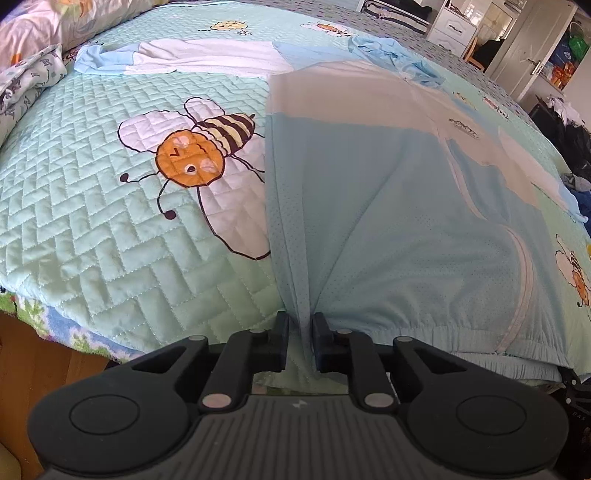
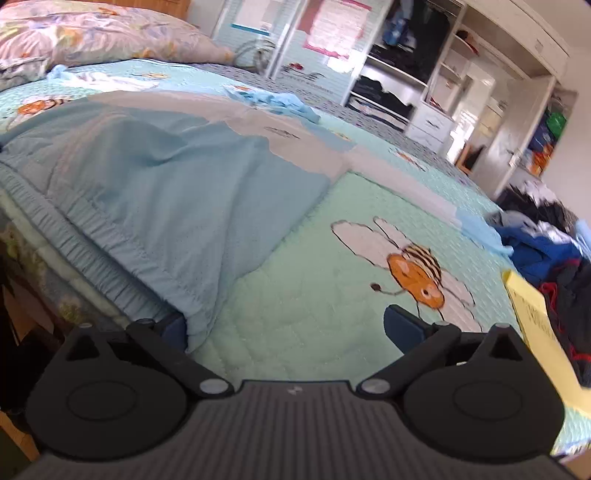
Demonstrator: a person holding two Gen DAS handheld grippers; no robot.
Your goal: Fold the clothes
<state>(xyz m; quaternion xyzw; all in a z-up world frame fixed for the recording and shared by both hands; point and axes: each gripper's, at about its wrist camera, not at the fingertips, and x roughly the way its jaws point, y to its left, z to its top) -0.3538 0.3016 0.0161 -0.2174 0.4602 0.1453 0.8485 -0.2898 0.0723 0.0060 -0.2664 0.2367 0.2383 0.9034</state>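
Garment: your light blue and white jacket (image 1: 388, 206) lies spread flat on the bed, its gathered elastic hem along the near edge, its far end reaching toward the middle of the quilt.
Fold of fabric: a narrow ridge of the blue mesh rises from the hem and runs between the fingers of your left hand-held gripper (image 1: 300, 341).
Left hand-held gripper: its jaws stand a little apart; fabric hangs in the slot, and you cannot tell whether the pads press on it.
Right hand-held gripper (image 2: 291, 332): spread wide, nothing pinched; the jacket's near corner lies against its left finger (image 2: 175, 330), bare quilt fills the gap.
Second garment: another pale blue and white piece (image 1: 184, 57) lies flat at the far side of the bed, well apart from your jacket.
Bed cover: the mint quilt (image 1: 92, 221) carries stitched cartoon bees; one bee (image 1: 195, 155) lies just beside the jacket's left edge.
Pillow: a floral pillow (image 2: 92, 33) lies at the head end.
Beyond the bed: a heap of dark clothes (image 2: 546, 236), an open wardrobe (image 2: 406, 66).
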